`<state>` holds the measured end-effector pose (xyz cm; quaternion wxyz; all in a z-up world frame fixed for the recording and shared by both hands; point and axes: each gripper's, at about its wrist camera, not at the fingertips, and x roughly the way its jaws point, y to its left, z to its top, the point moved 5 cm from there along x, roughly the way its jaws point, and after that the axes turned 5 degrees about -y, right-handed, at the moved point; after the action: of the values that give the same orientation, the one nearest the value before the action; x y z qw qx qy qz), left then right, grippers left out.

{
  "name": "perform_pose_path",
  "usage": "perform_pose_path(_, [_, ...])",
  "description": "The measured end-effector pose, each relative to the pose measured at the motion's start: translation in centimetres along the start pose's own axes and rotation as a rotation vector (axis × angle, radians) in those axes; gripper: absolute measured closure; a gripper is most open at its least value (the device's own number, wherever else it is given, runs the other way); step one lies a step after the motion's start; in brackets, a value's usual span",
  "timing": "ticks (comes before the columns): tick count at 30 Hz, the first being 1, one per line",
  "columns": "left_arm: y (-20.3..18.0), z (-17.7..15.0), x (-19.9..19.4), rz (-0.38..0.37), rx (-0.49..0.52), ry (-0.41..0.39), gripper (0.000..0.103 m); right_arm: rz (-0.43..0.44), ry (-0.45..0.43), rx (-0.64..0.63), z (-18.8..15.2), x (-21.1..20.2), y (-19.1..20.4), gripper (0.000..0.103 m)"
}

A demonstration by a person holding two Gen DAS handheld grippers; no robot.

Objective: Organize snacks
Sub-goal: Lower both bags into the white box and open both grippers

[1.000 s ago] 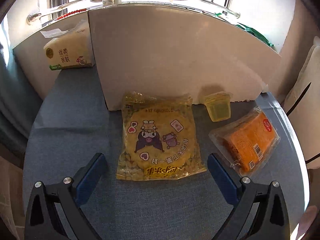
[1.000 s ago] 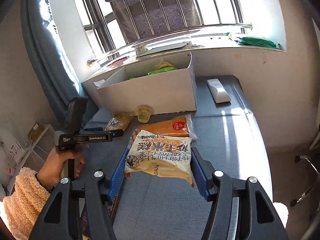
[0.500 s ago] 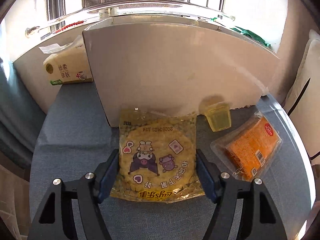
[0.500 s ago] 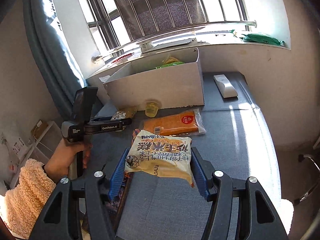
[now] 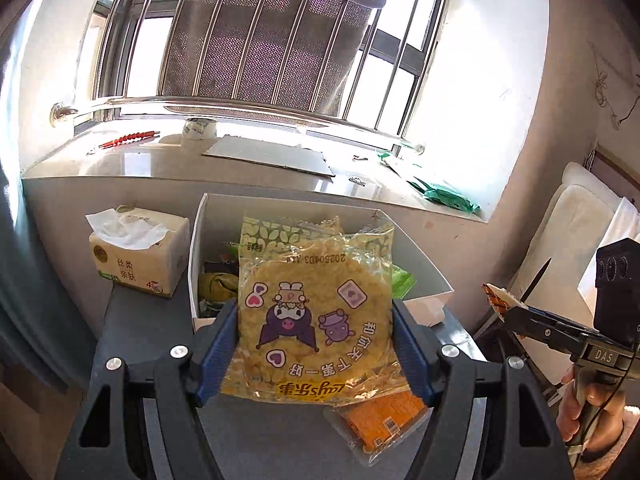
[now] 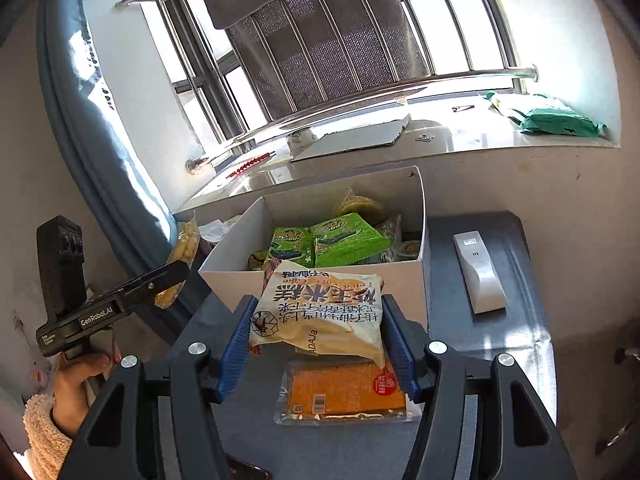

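My left gripper (image 5: 314, 336) is shut on a yellow snack bag (image 5: 316, 312) with cartoon figures and holds it up in front of the open white box (image 5: 424, 276). My right gripper (image 6: 318, 332) is shut on a cream cake packet (image 6: 320, 308) with black writing, raised just before the same white box (image 6: 320, 280), which holds green packets (image 6: 344, 238) and other snacks. An orange packet (image 6: 344, 392) lies on the table under the right gripper; it also shows in the left wrist view (image 5: 380, 420). The left gripper shows at the left of the right wrist view (image 6: 172, 276).
A tissue pack (image 5: 140, 252) stands left of the box. A white remote (image 6: 478, 272) lies on the grey table (image 6: 500, 360) right of the box. A windowsill (image 5: 240, 160) with cardboard and a green bag (image 6: 556, 120) runs behind. A wall is close on the right.
My left gripper closed on the yellow bag and lifted it from the table to box height. My right gripper carried the cream packet up and toward the box.
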<state>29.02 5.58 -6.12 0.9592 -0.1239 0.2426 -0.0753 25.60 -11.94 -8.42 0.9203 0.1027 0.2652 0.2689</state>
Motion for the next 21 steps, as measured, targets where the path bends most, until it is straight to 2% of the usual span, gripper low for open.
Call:
perform_pose_path(2, [0.6,2.1,2.4,-0.008,-0.020,0.022,0.027,0.000,0.012,0.003,2.4,2.5,-0.5,0.038])
perform_pose_path(5, [1.5,3.9,6.8,0.030,-0.025,0.091,0.027,-0.066,0.075,0.006,4.9,7.3,-2.2,0.038])
perform_pose_path(8, [2.5,4.3,10.3,0.056,-0.041,0.145,0.027,-0.125,0.123,0.014,6.3,11.2,-4.1,0.038])
perform_pose_path(12, [3.4,4.2,12.7,0.096,-0.036,0.193,0.026,-0.144,0.138,0.028,7.4,13.7,-5.7,0.036])
perform_pose_path(13, [3.5,4.0,13.2,0.098,-0.032,0.217,0.023,-0.133,0.133,0.027,7.6,14.0,-5.8,0.030])
perform_pose_path(14, [3.6,4.0,13.7,0.107,-0.032,0.239,0.018,-0.126,0.136,0.034,7.8,14.3,-5.9,0.018])
perform_pose_path(15, [3.8,4.0,13.8,0.124,-0.030,0.240,0.003,-0.124,0.134,0.041,7.9,14.4,-5.9,0.009])
perform_pose_path(16, [3.9,4.0,13.6,0.135,-0.029,0.231,0.000,-0.126,0.125,0.037,8.1,14.3,-5.7,0.000])
perform_pose_path(21, [4.2,4.0,11.6,0.141,-0.010,0.207,0.000,-0.131,0.085,0.028,8.7,12.8,-5.0,0.000])
